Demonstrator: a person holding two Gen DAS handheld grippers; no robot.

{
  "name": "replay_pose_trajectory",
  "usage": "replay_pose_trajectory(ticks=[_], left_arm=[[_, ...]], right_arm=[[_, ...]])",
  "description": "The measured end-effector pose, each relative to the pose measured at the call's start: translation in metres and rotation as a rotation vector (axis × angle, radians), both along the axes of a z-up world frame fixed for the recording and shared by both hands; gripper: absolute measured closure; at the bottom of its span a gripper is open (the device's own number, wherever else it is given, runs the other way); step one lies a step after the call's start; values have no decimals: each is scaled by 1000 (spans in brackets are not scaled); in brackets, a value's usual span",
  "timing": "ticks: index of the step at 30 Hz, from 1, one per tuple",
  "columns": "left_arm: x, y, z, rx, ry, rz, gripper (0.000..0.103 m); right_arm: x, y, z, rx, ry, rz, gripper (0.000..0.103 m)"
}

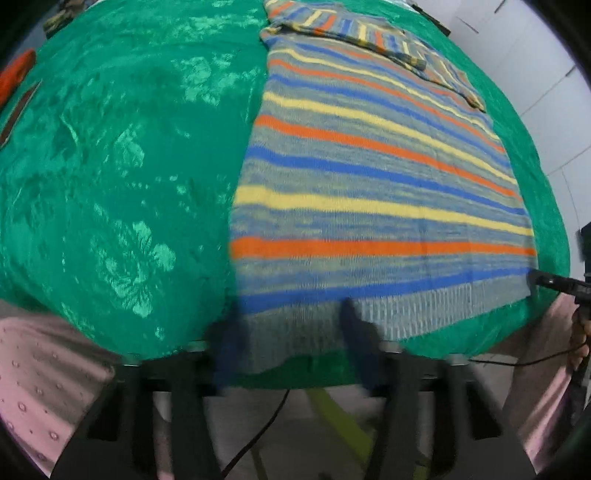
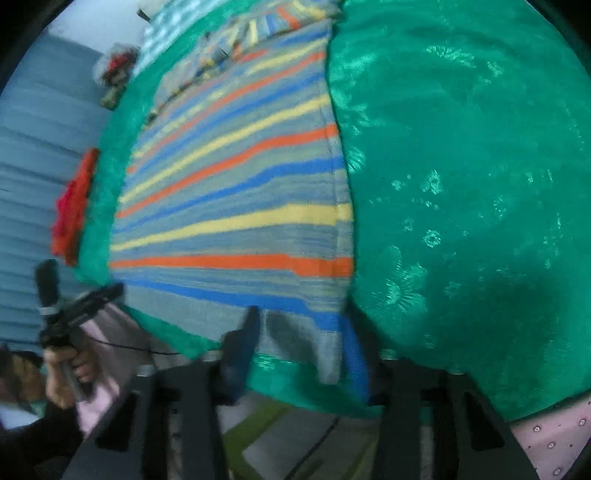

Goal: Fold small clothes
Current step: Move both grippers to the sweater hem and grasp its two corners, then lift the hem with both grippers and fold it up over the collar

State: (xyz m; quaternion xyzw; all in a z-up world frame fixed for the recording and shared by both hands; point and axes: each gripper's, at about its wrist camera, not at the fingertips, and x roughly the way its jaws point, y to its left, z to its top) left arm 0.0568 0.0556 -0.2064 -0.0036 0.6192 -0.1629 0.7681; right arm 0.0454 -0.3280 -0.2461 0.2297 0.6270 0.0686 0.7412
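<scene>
The left gripper (image 1: 291, 314) sits at the bottom centre of its view, its two blue fingers (image 1: 229, 332) spread apart and reaching over the ribbed hem of a striped sweater (image 1: 369, 184); motion blur hides whether the tips touch the knit. The sweater lies flat on a green patterned tablecloth (image 1: 110, 166), filling the right half of that frame, with bands of orange, yellow and blue on grey. A sleeve (image 1: 369, 33) is folded across the top of the garment near the upper edge. At the right edge of the frame the tip of the other gripper (image 1: 554, 282) shows beside the hem corner.

In the right wrist view, the right gripper (image 2: 303, 332) is also spread, its fingers (image 2: 243, 343) straddling the lower corner of the sweater (image 2: 236, 206), which hangs slightly over the table edge. The left gripper (image 2: 88, 299) appears at lower left, held in a hand (image 2: 66, 369). A red cloth (image 2: 74, 206) lies at the left edge of the green tablecloth (image 2: 461, 184).
</scene>
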Motion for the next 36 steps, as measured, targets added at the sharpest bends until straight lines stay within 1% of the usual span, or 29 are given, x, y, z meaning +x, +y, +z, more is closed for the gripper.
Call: replay_pose_trajectory(ticks=[1,2,3,6,10,13,16,18,22,26,30,34,36], left_arm=[[2,3,-2,-39,32,8,95],[0,7,-1,-65,50,27,95],[0,9,0,-75,53,46,95],[-6,14,5,-84,48,68,96],[-13,17,10,-78,45,85,96],[-15,20,15,-79,38,102,96],[-19,20,23,-82,17,97,97],[-21,18,23,-81,14,83,97],[-23,19,21,-76,15,73,97],[-26,22,23,-85,18,77,97],[-33,24,29,-78,19,58,97],[-38,28,33,-71,42,43,97],[-42,30,36,-61,55,35,97]], right_arm=[[0,0,0,-6,0,-6,97],[-1,-3,1,1,-2,-22,97],[-3,-5,3,-2,-2,-33,97],[-12,-8,11,-34,-9,-44,97],[-11,3,19,-112,-18,10,97],[-15,4,23,-146,-31,25,97],[-18,5,28,-165,-37,42,97],[-21,6,33,-196,-46,66,97],[-24,8,39,-225,-48,88,97],[-24,10,40,-229,-42,97,98],[-24,17,43,-229,-45,108,98],[-28,21,47,-226,-45,126,98],[-33,21,48,-207,-34,125,98]])
